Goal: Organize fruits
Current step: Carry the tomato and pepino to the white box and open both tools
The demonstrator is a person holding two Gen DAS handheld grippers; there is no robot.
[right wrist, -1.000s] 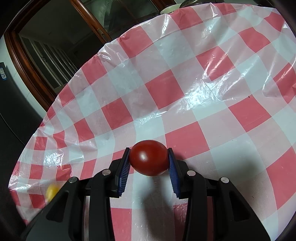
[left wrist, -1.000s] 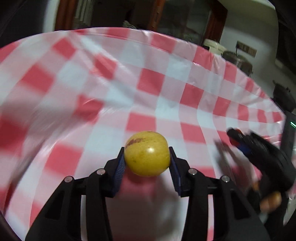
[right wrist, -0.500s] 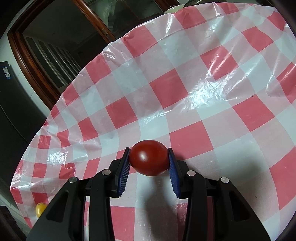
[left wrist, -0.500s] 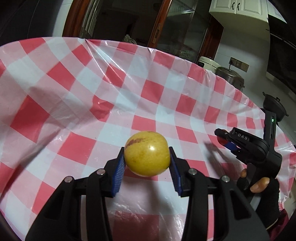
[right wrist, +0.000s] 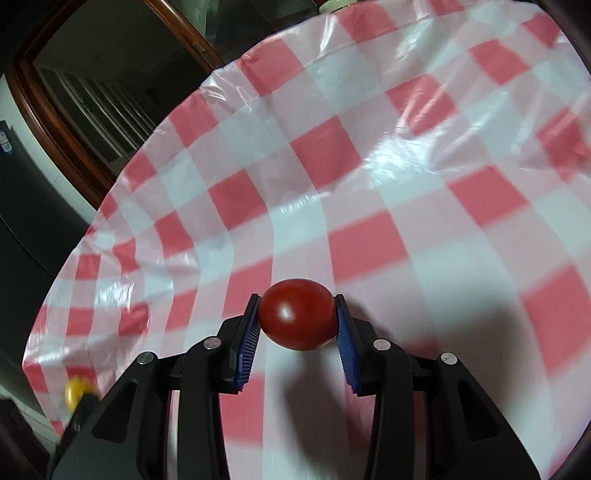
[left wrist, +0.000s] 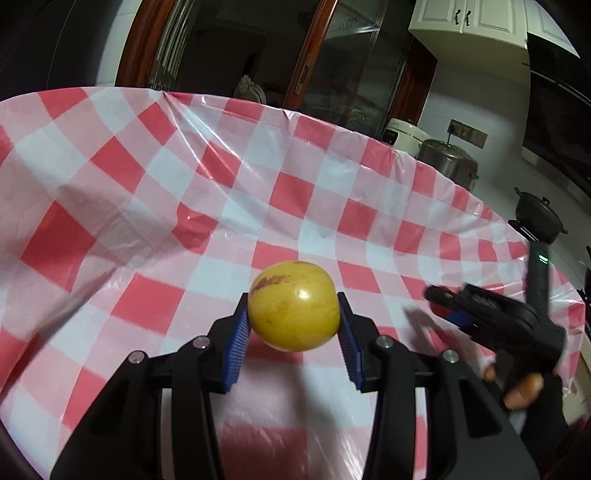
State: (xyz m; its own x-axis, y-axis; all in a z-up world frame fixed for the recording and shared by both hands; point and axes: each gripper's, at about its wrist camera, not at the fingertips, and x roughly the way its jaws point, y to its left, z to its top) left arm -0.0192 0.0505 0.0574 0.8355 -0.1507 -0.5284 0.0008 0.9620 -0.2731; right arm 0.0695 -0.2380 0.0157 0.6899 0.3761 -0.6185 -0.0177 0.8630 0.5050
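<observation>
Glossy crinkled plastic tablecloth (left wrist: pixel 155 177); smooth shiny tomato (right wrist: pixel 297 314); ribbed blue pads (right wrist: pixel 248 341).

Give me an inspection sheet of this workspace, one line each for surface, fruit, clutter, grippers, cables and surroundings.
Surface: table under a wrinkled red and white checked plastic cloth.
Job's things: yellow fruit with a reddish blotch; red tomato. Both are held above the cloth.
Clutter: nothing seen on the cloth.
Grippers: left gripper shut on the yellow fruit; right gripper shut on the tomato, blue pads on either side.
Cables: nothing seen.
Surroundings: dark wood-framed glass doors, white cupboard, steel pot and black pot beyond the table.
</observation>
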